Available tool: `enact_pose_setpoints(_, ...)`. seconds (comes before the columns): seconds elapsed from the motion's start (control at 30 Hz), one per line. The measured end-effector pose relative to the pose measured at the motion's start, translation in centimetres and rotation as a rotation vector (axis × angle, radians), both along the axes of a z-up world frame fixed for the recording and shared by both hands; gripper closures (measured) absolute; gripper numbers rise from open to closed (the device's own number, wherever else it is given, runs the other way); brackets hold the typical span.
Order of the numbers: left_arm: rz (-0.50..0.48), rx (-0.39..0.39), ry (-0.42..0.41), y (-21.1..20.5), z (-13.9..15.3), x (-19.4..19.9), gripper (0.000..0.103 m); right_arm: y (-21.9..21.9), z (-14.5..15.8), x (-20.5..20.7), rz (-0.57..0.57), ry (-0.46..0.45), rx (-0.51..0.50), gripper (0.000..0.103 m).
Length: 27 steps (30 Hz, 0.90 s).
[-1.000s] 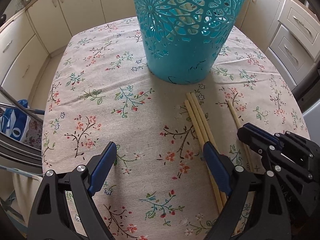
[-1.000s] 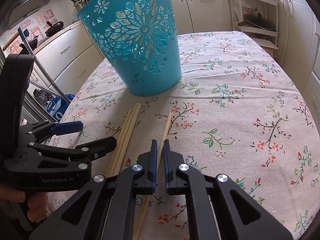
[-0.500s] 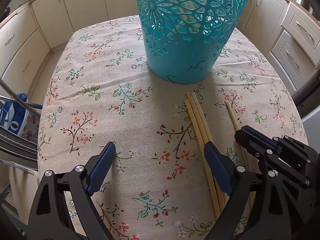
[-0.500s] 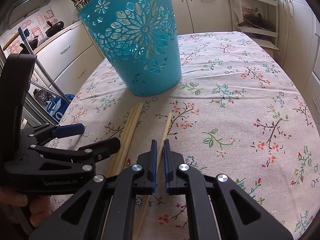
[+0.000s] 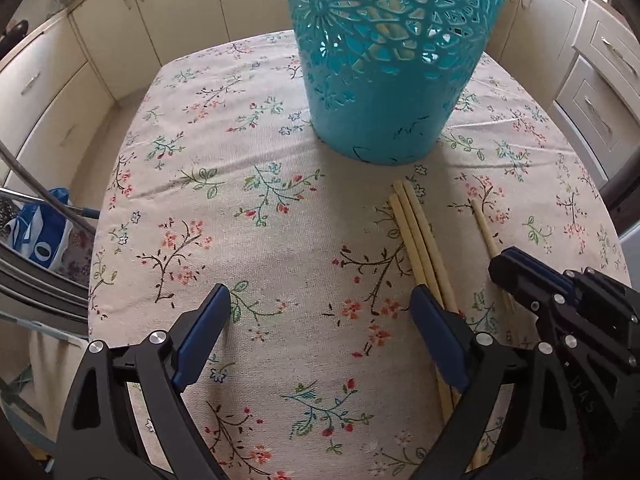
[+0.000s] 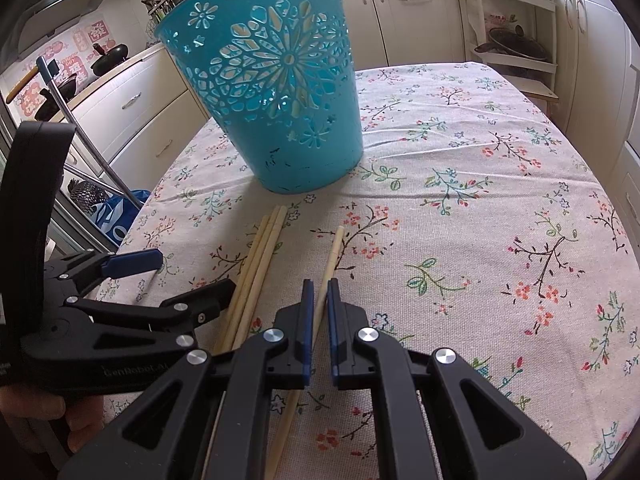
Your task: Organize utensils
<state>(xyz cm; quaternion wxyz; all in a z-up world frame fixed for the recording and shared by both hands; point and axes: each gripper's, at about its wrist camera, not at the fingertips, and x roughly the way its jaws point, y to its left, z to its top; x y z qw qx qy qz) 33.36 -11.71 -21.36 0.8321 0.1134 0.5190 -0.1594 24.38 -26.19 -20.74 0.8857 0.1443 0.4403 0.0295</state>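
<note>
Fingers of the left gripper [image 5: 320, 312] are spread wide, and only flowered cloth [image 5: 280, 264] lies between them; they hold nothing. Its left finger [image 5: 204, 332] is over bare cloth. Its right finger [image 5: 436, 336] is just at the left edge of a bundle of three chopsticks [image 5: 420, 248], and whether it touches them I cannot tell. The bundle runs from under this finger forward toward the basket [image 5: 384, 92]. In the right wrist view the same gripper [image 6: 192, 272] is at the left, with a hand [image 6: 48, 416] on its handle, and the three chopsticks [image 6: 260, 252] pass just right of its nearer finger.

Further right, a single chopstick [image 5: 486, 232] lies apart from the bundle. The right gripper [image 6: 318, 304] is over it with fingers almost pressed together, only a narrow gap between the blue pads. The single chopstick [image 6: 332, 256] runs into this gap from the front and comes out below the fingers; the pads seem to pinch it, though contact is hard to see. In the left wrist view this gripper [image 5: 516, 268] covers the near part of the stick.

The teal basket [image 6: 276, 92] stands upright ahead of both pairs of fingers, beyond the chopstick tips and not touching them.
</note>
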Motion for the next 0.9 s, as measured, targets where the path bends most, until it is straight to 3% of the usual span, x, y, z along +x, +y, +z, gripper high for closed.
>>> enact_pose_setpoints(0.23, 0.003, -0.077, -0.023, 0.0, 1.2, -0.3, 0.016, -0.2, -0.1, 0.0, 0.000, -0.001, 0.010, 0.096)
enact_pose_setpoints(0.5, 0.025, -0.036, -0.004, 0.1, 0.3, -0.1, 0.016, -0.3, -0.2, 0.1, 0.003, -0.004, 0.008, 0.096)
enact_pose_setpoints(0.9, 0.032, -0.035, -0.015, 0.0, 0.2, -0.4, 0.016, -0.3, -0.2, 0.2, 0.004, -0.004, 0.011, 0.096)
